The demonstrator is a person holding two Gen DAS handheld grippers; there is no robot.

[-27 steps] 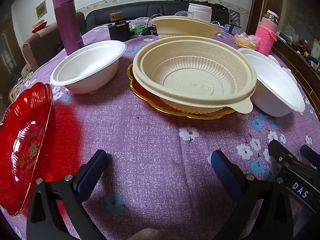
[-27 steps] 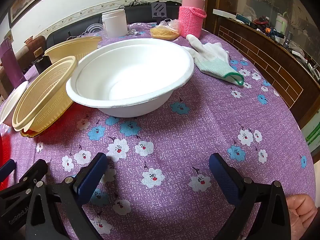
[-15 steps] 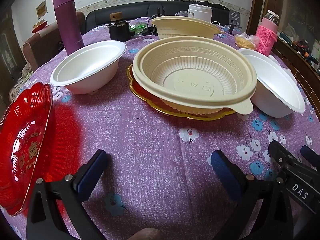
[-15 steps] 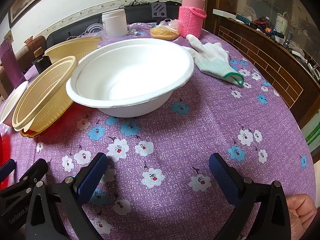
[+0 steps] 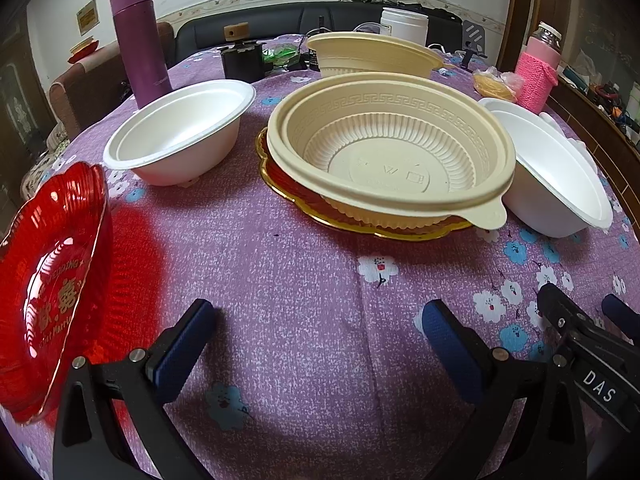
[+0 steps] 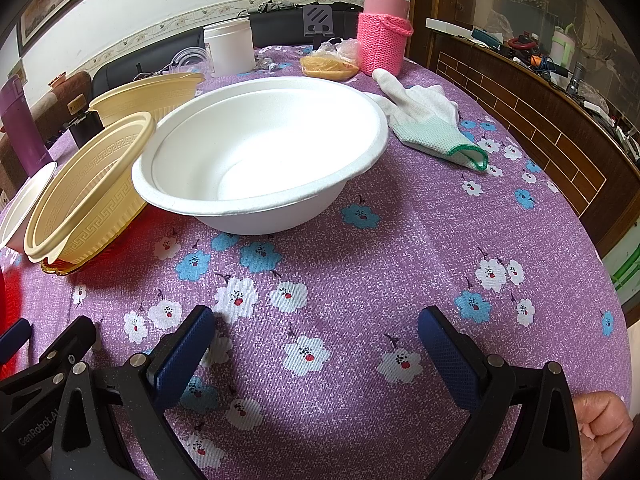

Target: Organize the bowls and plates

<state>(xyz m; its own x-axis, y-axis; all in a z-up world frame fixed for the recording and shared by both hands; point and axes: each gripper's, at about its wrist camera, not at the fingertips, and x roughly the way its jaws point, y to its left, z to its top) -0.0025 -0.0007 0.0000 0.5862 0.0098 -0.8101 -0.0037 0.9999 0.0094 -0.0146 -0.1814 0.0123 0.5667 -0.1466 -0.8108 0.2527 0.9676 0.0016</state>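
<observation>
Purple flask (image 5: 138,36), white jar (image 6: 229,47), pink knitted bottle (image 6: 383,34), white glove (image 6: 430,120) on floral tablecloth (image 6: 360,264)

Two low fisheye views looked forward across the same bench, side by side.

The left wrist camera sat just above the bench (image 5: 304,280), behind its own left gripper (image 5: 316,332), facing the beige bowl (image 5: 392,156) close ahead. The right wrist camera sat equally low behind the right gripper (image 6: 316,332), facing a white bowl (image 6: 260,152) nearby. Both views shared that white bowl (image 5: 556,176), the beige bowl (image 6: 88,184), the pink knitted flask (image 5: 536,72) (image 6: 384,40) and each other's gripper at the frame edge.
</observation>
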